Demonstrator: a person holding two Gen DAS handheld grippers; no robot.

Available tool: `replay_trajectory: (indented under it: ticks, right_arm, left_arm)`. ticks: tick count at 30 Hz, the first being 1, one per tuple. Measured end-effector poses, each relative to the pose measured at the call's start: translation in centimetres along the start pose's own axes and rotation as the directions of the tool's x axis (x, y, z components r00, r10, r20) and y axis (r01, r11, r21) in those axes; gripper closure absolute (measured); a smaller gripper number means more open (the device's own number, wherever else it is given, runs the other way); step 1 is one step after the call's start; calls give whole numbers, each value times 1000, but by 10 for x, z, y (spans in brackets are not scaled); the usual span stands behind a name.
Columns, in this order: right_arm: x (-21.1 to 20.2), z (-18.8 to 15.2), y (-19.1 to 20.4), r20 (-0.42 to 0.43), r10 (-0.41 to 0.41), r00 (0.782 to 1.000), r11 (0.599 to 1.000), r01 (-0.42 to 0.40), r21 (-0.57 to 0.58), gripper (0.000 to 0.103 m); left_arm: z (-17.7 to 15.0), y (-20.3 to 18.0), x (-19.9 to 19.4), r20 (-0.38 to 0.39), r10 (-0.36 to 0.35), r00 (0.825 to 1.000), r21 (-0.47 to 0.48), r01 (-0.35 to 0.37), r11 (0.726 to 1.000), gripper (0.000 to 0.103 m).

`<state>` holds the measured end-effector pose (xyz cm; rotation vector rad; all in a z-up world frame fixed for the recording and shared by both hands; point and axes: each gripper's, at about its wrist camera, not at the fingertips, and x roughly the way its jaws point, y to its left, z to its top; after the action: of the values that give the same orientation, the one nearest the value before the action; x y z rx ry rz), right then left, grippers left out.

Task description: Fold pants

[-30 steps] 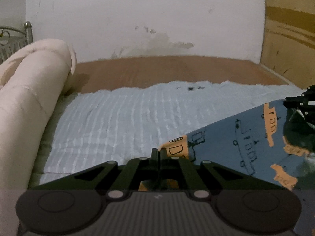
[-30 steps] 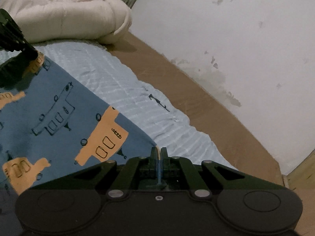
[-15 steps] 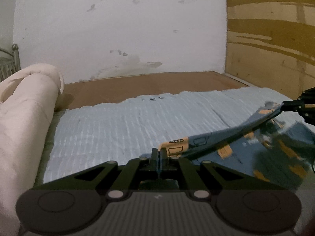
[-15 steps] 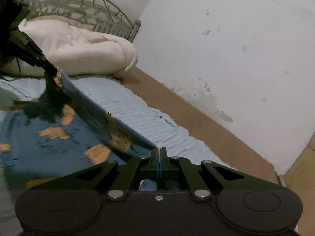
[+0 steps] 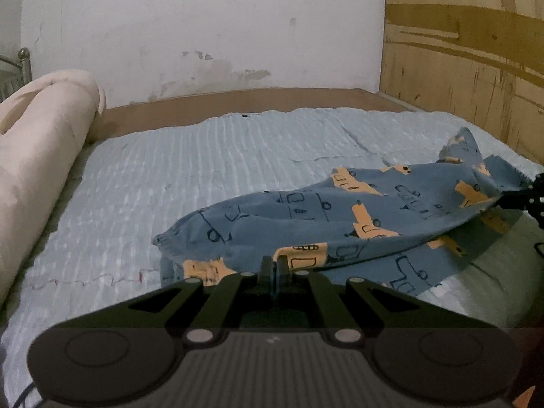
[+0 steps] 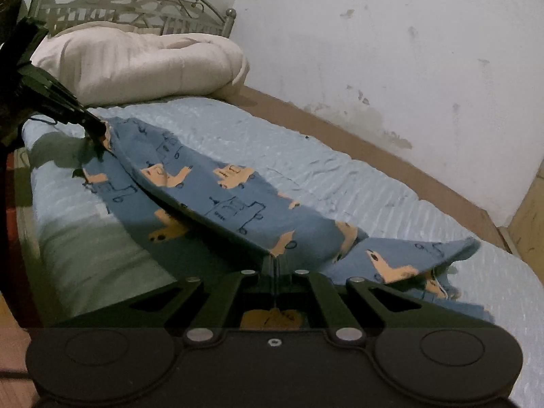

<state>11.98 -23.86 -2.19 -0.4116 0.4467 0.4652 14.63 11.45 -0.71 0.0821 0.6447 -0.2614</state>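
Blue pants (image 5: 340, 217) printed with orange vehicles lie doubled over on the pale blue bed cover (image 5: 190, 176). My left gripper (image 5: 272, 265) is shut on the near edge of the fabric. In the right wrist view the same pants (image 6: 231, 197) stretch from my right gripper (image 6: 274, 259), shut on one edge, up to the left gripper (image 6: 98, 129) pinching the far corner. The right gripper also shows at the right edge of the left wrist view (image 5: 530, 197), clamped on the cloth. The upper layer hangs slightly above the lower one between the two grips.
A rolled cream quilt (image 6: 136, 61) lies against the metal headboard (image 6: 136, 3). A brown bed frame edge (image 5: 238, 98) runs along the stained white wall. A wooden panel (image 5: 469, 61) stands at the foot end. The mattress drops off at the near side (image 6: 85, 265).
Both grippers have carried the held edge across the bed toward the near side, folding the pants over themselves. The fabric, earlier stretched up in the air, now sags onto the lower layer.
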Motion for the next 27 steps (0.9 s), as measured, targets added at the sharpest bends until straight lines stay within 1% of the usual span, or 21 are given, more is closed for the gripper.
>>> replay_trajectory:
  ticks: [2,5,7,10,12,13,14,15,16,17,18,19,20,21,23,24,27]
  right_arm:
    - [-8,-3,0,9,3,1000,1000,-3,11,103]
    - [-13,-6,2,8,15,1000,1000,-15,4,103]
    - [-13,-15,4,-7,30,1000,1000,-30,-2,103]
    - [-3,-27,11,-46,47,998,999,-47,-14,103]
    - [2,-33,12,-63,54,997,998,-55,-7,103]
    - [1,-35,9,-53,62,997,998,-61,8,101]
    - [-2,-35,6,-40,66,997,997,-65,27,89]
    - [-7,-35,1,-20,71,997,996,-70,55,72]
    - [-13,-36,-4,-3,70,998,994,-69,80,62]
    - [-20,-37,-13,18,60,998,991,-62,122,42]
    - [-26,-38,-22,32,47,998,985,-51,166,27]
    - [-34,-41,-32,46,25,999,973,-35,228,23]
    - [-42,-45,-45,54,2,999,955,-18,296,16]
    - [-51,-51,-58,58,-24,998,930,1,367,10]
    - [-68,-65,-82,48,-76,996,866,43,497,4]
    - [-74,-72,-91,37,-87,996,835,53,548,3]
    - [-82,-100,-118,24,-46,999,720,16,693,3]
  left_arm:
    - [-5,3,-5,1,-8,1000,-7,8,1000,103]
    - [-15,5,-2,-27,-16,1000,-24,16,1000,103]
    - [-21,6,3,-49,-17,999,-32,15,999,103]
    - [-25,9,7,-60,-32,998,-38,30,999,103]
    - [-24,5,4,-53,-36,998,-38,34,999,98]
    - [-23,2,1,-46,-38,998,-33,36,999,84]
    - [-23,-2,-1,-38,-34,999,-26,33,999,54]
    - [-22,-7,-3,-33,-31,999,-23,30,999,38]
    - [-22,-13,-5,-21,-26,999,-25,25,999,20]
    - [-21,-21,-7,-1,-25,1000,-28,25,999,16]
    - [-20,-29,-7,17,-30,999,-32,30,999,15]
    - [-18,-38,-6,28,-45,999,-33,46,998,12]
    - [-15,-47,-3,40,-61,997,-32,63,998,5]
    - [-12,-58,-1,60,-75,995,-33,77,996,2]
    - [-6,-80,6,103,-105,989,-35,109,993,1]
    - [0,-93,12,111,-129,985,-28,133,991,1]
    - [14,-132,30,116,-186,976,13,185,983,1]
